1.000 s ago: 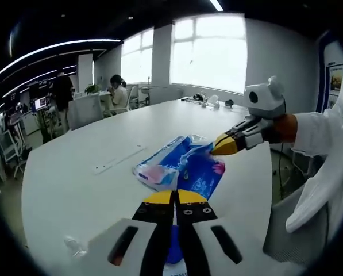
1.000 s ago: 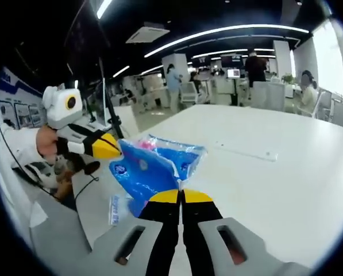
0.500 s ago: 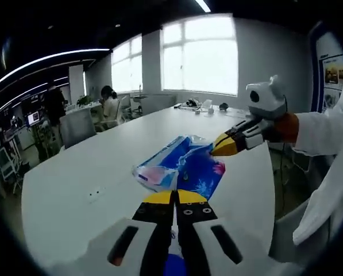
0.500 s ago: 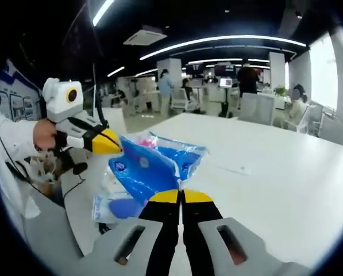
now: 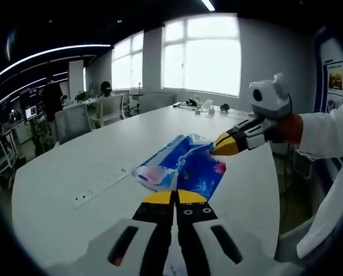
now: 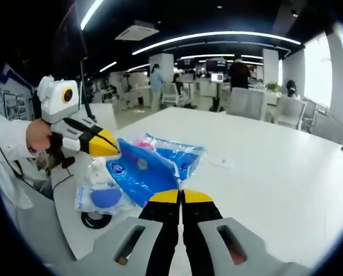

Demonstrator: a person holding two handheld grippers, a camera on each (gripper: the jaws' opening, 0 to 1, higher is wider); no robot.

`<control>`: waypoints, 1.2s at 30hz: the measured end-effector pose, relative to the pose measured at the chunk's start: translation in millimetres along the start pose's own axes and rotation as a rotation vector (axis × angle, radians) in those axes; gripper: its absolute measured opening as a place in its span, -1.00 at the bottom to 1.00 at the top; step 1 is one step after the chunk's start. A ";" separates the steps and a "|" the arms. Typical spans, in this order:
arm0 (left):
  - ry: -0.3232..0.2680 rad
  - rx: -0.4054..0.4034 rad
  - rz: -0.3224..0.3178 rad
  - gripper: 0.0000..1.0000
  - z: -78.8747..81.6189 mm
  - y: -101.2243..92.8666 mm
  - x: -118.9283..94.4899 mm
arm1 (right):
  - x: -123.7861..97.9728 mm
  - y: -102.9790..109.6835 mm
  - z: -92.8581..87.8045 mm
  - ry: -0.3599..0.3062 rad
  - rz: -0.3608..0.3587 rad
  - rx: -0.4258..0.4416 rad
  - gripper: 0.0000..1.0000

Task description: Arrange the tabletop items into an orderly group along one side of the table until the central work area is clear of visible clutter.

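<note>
A crinkled blue plastic bag (image 5: 188, 167) with a pink patch hangs stretched between both grippers above the white table (image 5: 68, 172). In the left gripper view, my left gripper (image 5: 174, 198) is shut on the bag's near edge. The right gripper (image 5: 220, 146) comes in from the right and pinches the far corner. In the right gripper view, my right gripper (image 6: 181, 196) is shut on the bag (image 6: 142, 169). There the left gripper (image 6: 112, 147), held by a hand in a white sleeve, clamps the bag's left end.
A white and blue packet (image 6: 99, 198) lies near the table edge (image 6: 274, 172), beside a black ring (image 6: 92, 219). A long socket strip (image 5: 101, 185) is set into the tabletop. Small items (image 5: 203, 104) sit at the far end. Chairs and people stand beyond.
Both grippers keep their hold on the bag. Both cameras have swung, so the backgrounds shifted, and the white and blue packet on the table has come further into the right gripper view.
</note>
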State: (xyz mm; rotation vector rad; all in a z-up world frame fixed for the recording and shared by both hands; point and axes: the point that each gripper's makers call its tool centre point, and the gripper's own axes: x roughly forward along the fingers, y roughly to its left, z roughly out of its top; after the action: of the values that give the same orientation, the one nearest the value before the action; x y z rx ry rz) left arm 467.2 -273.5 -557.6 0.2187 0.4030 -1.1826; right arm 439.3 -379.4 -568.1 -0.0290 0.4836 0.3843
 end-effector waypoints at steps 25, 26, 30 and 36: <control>0.150 -0.069 0.036 -1.00 -76.9 30.3 97.8 | 72.1 -58.5 -82.8 0.122 0.027 0.108 -1.00; 0.166 -0.070 0.041 -1.00 -82.6 33.3 100.8 | 75.2 -59.2 -85.5 0.126 0.029 0.113 -1.00; 0.193 -0.080 0.042 -1.00 -96.6 40.7 109.0 | 88.4 -63.3 -97.9 0.146 0.034 0.124 -1.00; 0.228 -0.083 0.038 -1.00 -115.7 45.0 119.5 | 101.7 -69.4 -111.6 0.161 0.032 0.137 -1.00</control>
State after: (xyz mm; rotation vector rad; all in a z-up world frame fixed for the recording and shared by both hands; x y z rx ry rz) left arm 525.0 -315.5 -714.4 0.2891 0.6435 -1.1043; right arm 497.8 -420.9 -718.1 0.0805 0.6695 0.3812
